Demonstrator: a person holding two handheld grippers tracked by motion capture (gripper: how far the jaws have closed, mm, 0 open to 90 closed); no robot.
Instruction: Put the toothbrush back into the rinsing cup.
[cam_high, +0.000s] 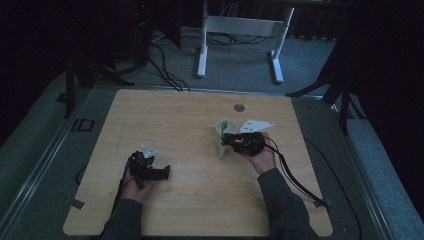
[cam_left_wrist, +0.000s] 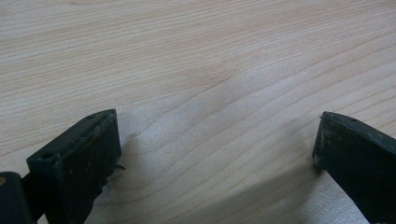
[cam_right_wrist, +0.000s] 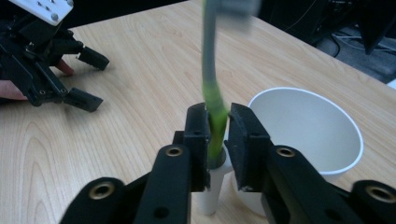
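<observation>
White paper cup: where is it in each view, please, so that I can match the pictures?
High view: the white paper cup stands right of the table's middle, next to the right tongs.
Right gripper view: the cup is right of centre, beside these tongs.
Left gripper view: wooden tabletop between the open left tongs.
Shared landmark: the light wooden tabletop.

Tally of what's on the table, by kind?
Cup: 1
Green-grey stick, between the right fingers: 1
Grippers: 2, left and right
Total: 4
</observation>
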